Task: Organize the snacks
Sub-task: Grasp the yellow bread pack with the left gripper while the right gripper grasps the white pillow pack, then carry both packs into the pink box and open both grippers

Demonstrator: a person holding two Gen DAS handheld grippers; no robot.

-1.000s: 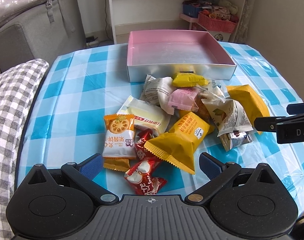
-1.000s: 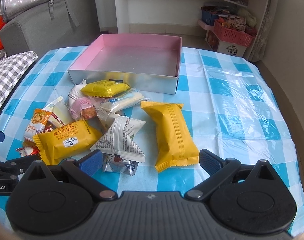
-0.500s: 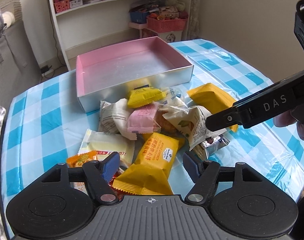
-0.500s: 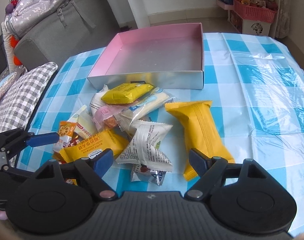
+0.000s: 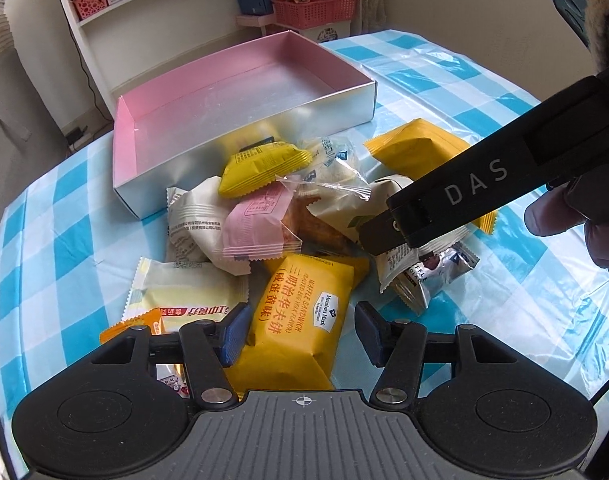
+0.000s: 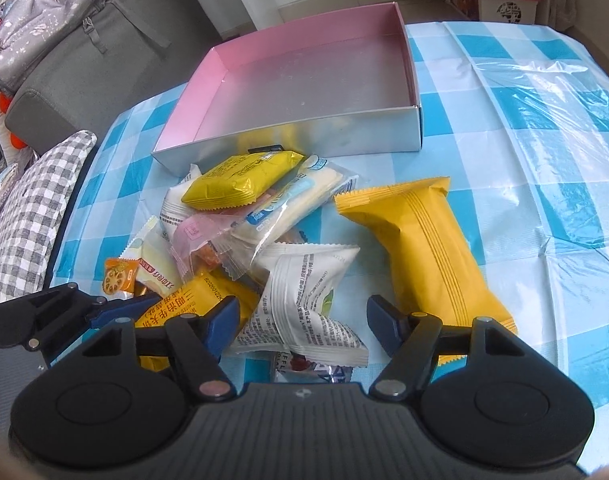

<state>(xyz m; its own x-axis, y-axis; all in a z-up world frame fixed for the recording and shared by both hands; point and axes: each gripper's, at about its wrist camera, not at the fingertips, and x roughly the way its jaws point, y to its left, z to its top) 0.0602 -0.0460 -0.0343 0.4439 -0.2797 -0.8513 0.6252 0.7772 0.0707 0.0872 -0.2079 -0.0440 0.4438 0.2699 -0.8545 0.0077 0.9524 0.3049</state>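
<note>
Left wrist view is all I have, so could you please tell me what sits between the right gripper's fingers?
Observer: A white packet with printed text lies between the fingers of the right gripper, whose jaws are closing.
Operator: Is it gripped yet?
Observer: Not visibly; a gap shows at the right pad.
Operator: Is anything else inside the jaws?
Observer: No; the long yellow pack lies outside the right finger, beside the packet.
</note>
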